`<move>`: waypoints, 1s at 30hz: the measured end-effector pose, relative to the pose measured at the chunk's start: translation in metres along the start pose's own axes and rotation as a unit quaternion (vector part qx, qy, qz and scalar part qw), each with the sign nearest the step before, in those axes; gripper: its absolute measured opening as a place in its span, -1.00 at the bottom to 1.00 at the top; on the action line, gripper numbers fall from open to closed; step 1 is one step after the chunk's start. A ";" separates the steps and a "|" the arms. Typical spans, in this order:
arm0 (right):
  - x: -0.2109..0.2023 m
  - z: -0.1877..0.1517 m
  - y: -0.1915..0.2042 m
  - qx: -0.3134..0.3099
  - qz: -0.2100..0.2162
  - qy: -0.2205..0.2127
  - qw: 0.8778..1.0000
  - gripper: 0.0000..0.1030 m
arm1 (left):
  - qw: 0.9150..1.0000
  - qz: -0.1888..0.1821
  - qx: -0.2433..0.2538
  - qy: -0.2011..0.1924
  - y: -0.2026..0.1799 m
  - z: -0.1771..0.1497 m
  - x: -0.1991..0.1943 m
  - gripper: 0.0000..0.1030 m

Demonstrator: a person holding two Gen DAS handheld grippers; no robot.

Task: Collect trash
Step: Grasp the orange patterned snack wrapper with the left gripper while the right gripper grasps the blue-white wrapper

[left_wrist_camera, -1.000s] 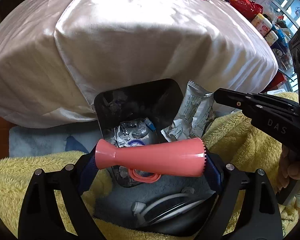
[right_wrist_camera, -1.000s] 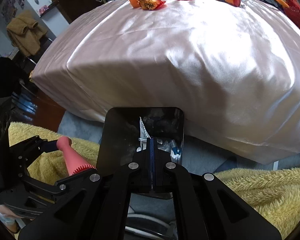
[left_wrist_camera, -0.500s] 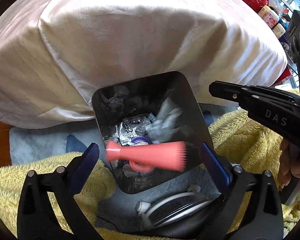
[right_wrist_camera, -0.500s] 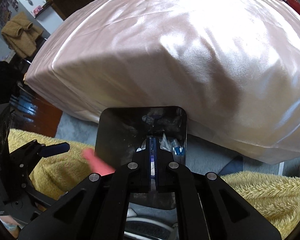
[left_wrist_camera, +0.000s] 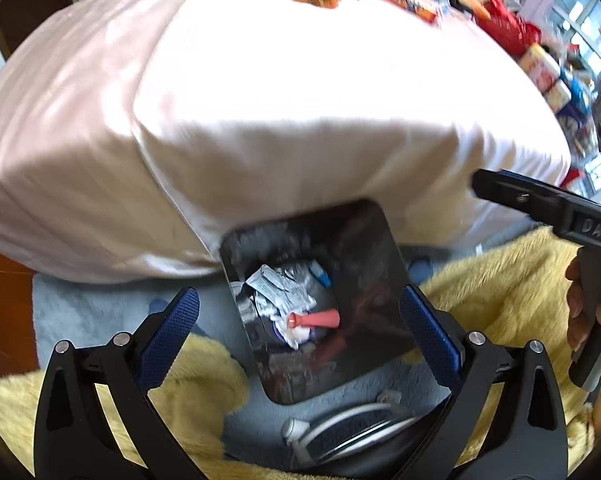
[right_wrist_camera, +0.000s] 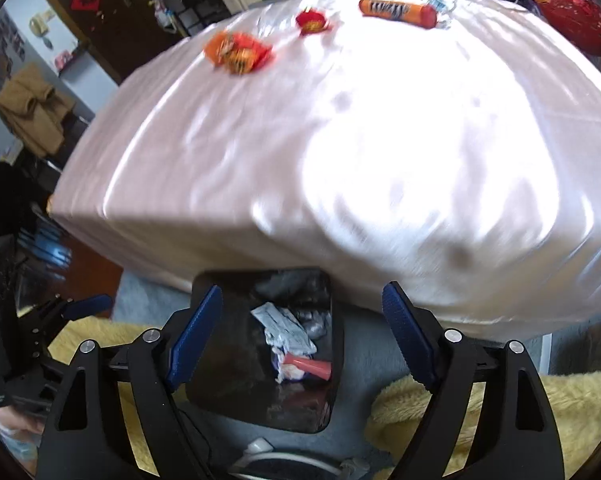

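A black trash bin (left_wrist_camera: 384, 236) stands on the floor in front of the table, also in the right wrist view (right_wrist_camera: 228, 384). Inside lie a pink tube (left_wrist_camera: 318, 318) (right_wrist_camera: 310, 366) and a silver wrapper (left_wrist_camera: 278, 286) (right_wrist_camera: 282, 326). My left gripper (left_wrist_camera: 298, 320) is open and empty above the bin. My right gripper (right_wrist_camera: 302, 330) is open and empty above it too. On the white tablecloth (right_wrist_camera: 380, 140) at the far side lie an orange wrapper (right_wrist_camera: 236, 52), a red wrapper (right_wrist_camera: 312, 22) and an orange candy tube (right_wrist_camera: 398, 12).
A yellow fluffy blanket (left_wrist_camera: 500, 300) (right_wrist_camera: 480, 412) flanks the bin on both sides. A white cable and plug (left_wrist_camera: 340, 424) lie on the grey rug below the bin. Red bag (right_wrist_camera: 572, 12) and bottles (left_wrist_camera: 548, 76) crowd the table's right end.
My left gripper opened and the pink tube fell into the bin. My right gripper opened and the silver wrapper dropped in. Both grippers rose, showing more of the table.
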State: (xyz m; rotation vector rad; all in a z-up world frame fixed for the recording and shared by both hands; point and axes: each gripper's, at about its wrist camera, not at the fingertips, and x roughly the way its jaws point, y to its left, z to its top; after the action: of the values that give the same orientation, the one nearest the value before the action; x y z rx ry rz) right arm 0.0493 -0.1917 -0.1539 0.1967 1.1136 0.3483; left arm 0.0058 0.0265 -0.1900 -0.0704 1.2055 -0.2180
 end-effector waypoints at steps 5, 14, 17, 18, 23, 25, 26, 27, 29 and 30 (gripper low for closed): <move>-0.029 0.038 -0.022 0.011 -0.021 -0.048 0.999 0.70 | 0.999 0.001 -0.018 -0.028 0.012 0.032 -0.016 0.84; -0.033 0.100 -0.066 0.037 -0.057 -0.076 0.995 0.70 | 0.998 0.010 -0.027 -0.060 0.014 0.111 -0.023 0.84; -0.026 0.118 -0.072 0.042 -0.062 -0.074 0.994 0.70 | 0.997 0.010 -0.022 -0.069 0.007 0.140 -0.017 0.84; -0.024 0.124 -0.075 0.041 -0.064 -0.074 0.994 0.70 | 0.997 0.011 -0.019 -0.072 0.004 0.149 -0.015 0.84; -0.016 0.157 -0.092 0.046 -0.074 -0.086 0.992 0.70 | 0.997 0.021 -0.006 -0.076 -0.007 0.193 0.005 0.84; -0.009 0.172 -0.101 0.056 -0.071 -0.088 0.992 0.70 | 0.997 0.024 -0.001 -0.077 -0.011 0.206 0.013 0.84; -0.006 0.179 -0.105 0.061 -0.068 -0.088 0.992 0.70 | 0.997 0.025 0.001 -0.077 -0.013 0.212 0.018 0.84; -0.003 0.187 -0.109 0.063 -0.066 -0.088 0.992 0.70 | 0.997 0.027 0.003 -0.077 -0.015 0.218 0.022 0.84; 0.004 0.201 -0.113 0.064 -0.070 -0.092 0.991 0.69 | 0.997 0.026 0.007 -0.074 -0.018 0.228 0.032 0.84; 0.007 0.207 -0.114 0.064 -0.071 -0.095 0.991 0.68 | 0.997 0.025 0.009 -0.071 -0.019 0.232 0.037 0.83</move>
State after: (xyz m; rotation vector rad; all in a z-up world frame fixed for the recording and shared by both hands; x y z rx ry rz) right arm 0.2583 -0.2916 -0.1079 0.2565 0.9566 0.1272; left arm 0.2323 -0.0135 -0.1377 -0.0400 1.0619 -0.1770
